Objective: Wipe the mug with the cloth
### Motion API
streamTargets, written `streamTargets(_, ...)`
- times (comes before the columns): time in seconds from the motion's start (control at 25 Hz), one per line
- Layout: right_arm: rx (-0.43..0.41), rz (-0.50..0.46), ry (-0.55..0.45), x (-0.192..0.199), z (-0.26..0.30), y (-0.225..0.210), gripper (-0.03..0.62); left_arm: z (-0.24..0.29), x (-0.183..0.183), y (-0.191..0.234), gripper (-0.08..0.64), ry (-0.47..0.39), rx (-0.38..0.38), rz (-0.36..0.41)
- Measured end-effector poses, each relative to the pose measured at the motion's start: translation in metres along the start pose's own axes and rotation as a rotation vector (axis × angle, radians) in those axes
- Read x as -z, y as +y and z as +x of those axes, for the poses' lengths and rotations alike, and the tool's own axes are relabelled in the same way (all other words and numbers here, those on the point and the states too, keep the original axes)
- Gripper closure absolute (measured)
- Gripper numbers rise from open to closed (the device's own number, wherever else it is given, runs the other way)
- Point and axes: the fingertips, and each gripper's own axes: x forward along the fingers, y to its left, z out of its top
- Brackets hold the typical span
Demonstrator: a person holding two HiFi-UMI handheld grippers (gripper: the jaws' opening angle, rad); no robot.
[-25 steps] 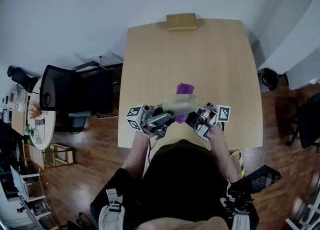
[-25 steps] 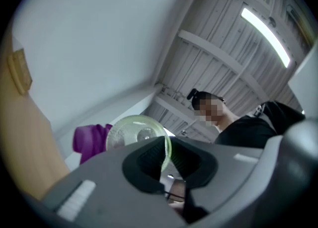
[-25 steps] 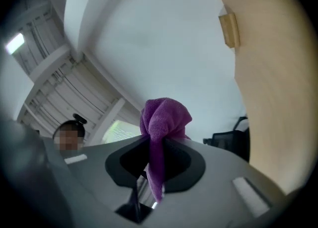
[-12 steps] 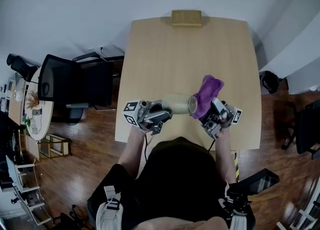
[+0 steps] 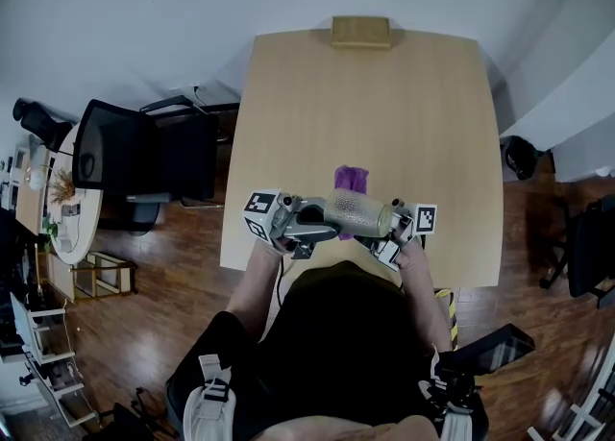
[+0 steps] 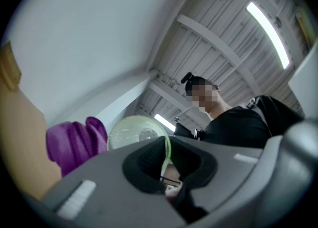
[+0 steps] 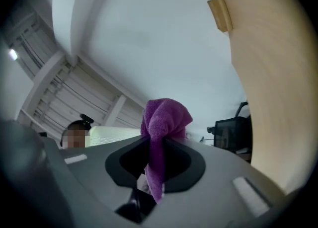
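Purple cloth is pinched in your right gripper, whose jaws stand nearly together on a fold of it. Your left gripper has its jaws a narrow way apart, clamped on a thin edge of the pale green glass mug. In the head view the mug lies on its side above the near edge of the wooden table. The left gripper is at its 9 o'clock, the right gripper at its 3 o'clock, and the cloth shows at its 12 o'clock. Step in hand, by judgement: wiping the outer wall. Next, draw the cloth along the wall and hold the mug steady. Press lightly, as the grip takes one edge only.
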Motion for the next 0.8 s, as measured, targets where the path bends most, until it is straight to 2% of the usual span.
streamTargets(0.04,0.028,-0.015,0.005,-0.001,-0.003,-0.003,0.534,0.0,0.004,0.001,0.518,0.018,-0.007,-0.001)
streamTargets(0.12,-0.005,-0.052,-0.046,-0.017,-0.015,0.01,0.534,-0.003,0.007,0.0,0.518,0.047,-0.026,0.007)
streamTargets(0.2,-0.123,-0.112,-0.123,-0.041,-0.03,0.047,0.534,-0.01,0.007,-0.001,0.518,0.069,-0.054,0.023)
streamTargets(0.28,-0.231,-0.215,-0.139,-0.055,-0.04,0.088,0.534,-0.017,0.006,-0.002,0.518,0.09,-0.076,0.032)
streamTargets(0.36,-0.246,-0.356,-0.051,-0.05,-0.042,0.107,0.534,-0.022,0.007,-0.003,0.52,0.11,-0.084,0.028)
streamTargets(0.44,-0.224,-0.427,0.086,-0.03,-0.027,0.108,0.534,-0.022,0.009,-0.003,0.52,0.127,-0.073,0.014)
streamTargets(0.56,-0.212,-0.426,0.194,-0.008,-0.012,0.098,0.534,-0.015,0.017,-0.008,0.518,0.155,-0.027,-0.019)
streamTargets(0.8,-0.102,-0.301,0.207,0.0,-0.01,0.041,0.534,0.0,0.05,-0.014,0.515,0.267,0.023,-0.067)
